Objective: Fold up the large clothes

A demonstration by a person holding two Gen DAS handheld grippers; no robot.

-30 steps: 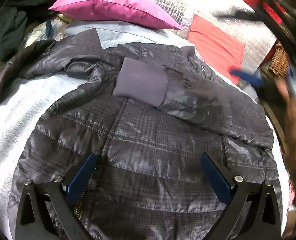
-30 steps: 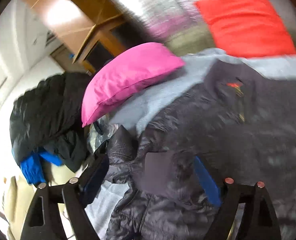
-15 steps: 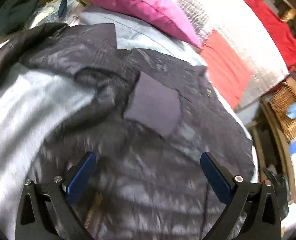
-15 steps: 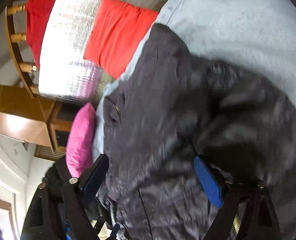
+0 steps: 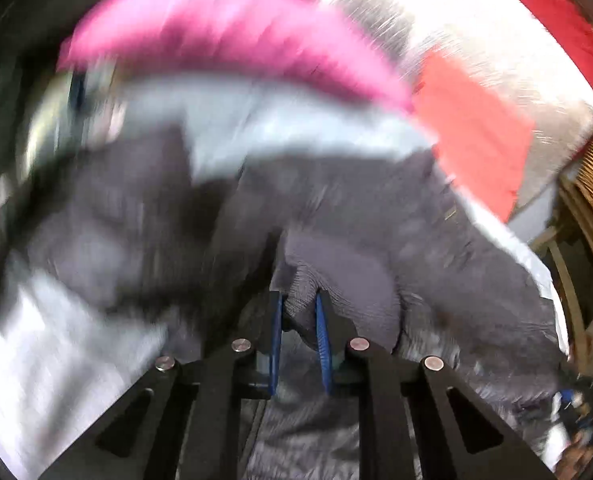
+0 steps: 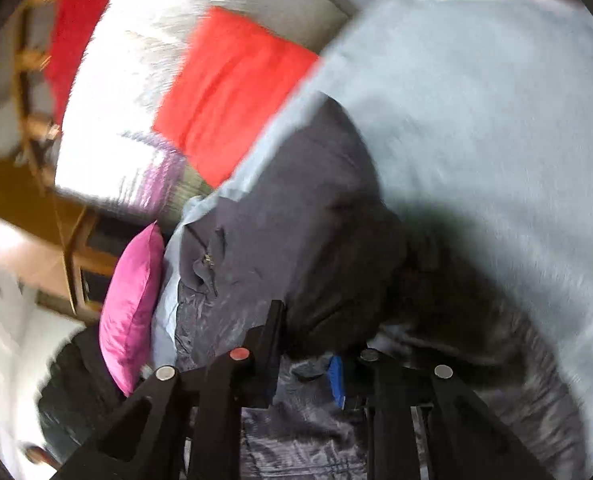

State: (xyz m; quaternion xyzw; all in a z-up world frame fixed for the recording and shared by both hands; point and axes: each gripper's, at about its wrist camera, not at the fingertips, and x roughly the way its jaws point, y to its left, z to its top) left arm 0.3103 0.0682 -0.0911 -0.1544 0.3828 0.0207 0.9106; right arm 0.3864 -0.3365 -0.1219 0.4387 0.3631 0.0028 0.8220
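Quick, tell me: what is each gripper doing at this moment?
Left gripper: closing on the jacket's knit cuff.
Right gripper: closing on dark jacket fabric.

The right tool (image 6: pixel 304 344) is closing on dark jacket (image 6: pixel 296 216) fabric; a pink pillow (image 6: pixel 130 312) lies at eight o'clock.

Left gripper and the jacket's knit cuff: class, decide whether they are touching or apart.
Touching. In the left wrist view the left gripper is closing its jaws, and the bunched knit cuff sits pinched between the blue pads.
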